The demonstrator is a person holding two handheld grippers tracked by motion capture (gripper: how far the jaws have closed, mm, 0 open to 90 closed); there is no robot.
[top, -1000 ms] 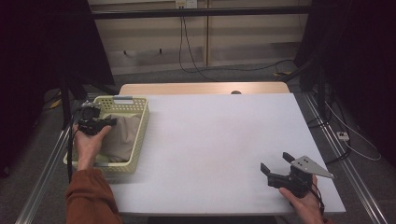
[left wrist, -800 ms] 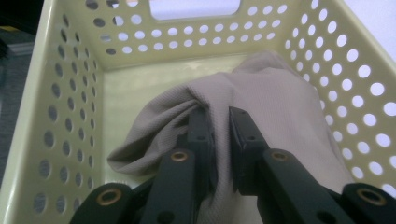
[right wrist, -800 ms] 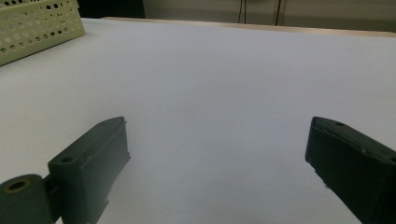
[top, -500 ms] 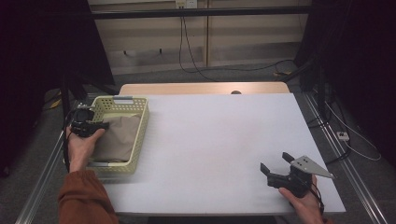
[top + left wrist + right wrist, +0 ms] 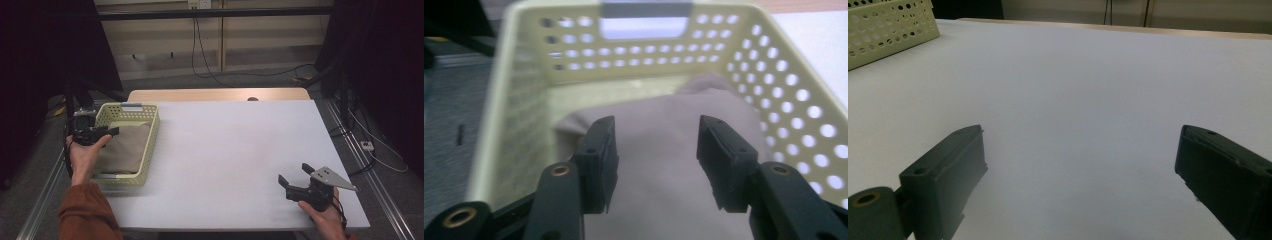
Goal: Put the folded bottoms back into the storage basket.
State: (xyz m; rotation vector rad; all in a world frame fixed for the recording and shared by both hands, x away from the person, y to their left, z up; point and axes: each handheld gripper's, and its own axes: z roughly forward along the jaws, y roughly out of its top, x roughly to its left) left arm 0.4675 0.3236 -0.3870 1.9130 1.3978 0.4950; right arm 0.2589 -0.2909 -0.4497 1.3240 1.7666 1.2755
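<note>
A folded beige cloth [image 5: 125, 147] lies inside the pale yellow perforated basket [image 5: 150, 135] at the table's left. My left gripper [image 5: 111, 131] hovers at the basket's left rim and points over the cloth. In the left gripper view the jaws of the left gripper [image 5: 656, 142] have just been opening. They stand apart above the cloth [image 5: 659, 110], and the pads do not press on it. My right gripper [image 5: 294, 174] rests near the front right corner of the white table [image 5: 230, 145]. The right gripper [image 5: 1080, 155] is wide open with bare tabletop between its jaws.
The basket's far wall [image 5: 649, 55] has a handle slot. A corner of the basket [image 5: 888, 25] shows far off in the right gripper view. A wooden strip [image 5: 215, 95] edges the table's far side. Cables run over the floor behind and to the right.
My left hand has drawn back a little to the left, from over the basket to its left rim. The right gripper has kept still.
</note>
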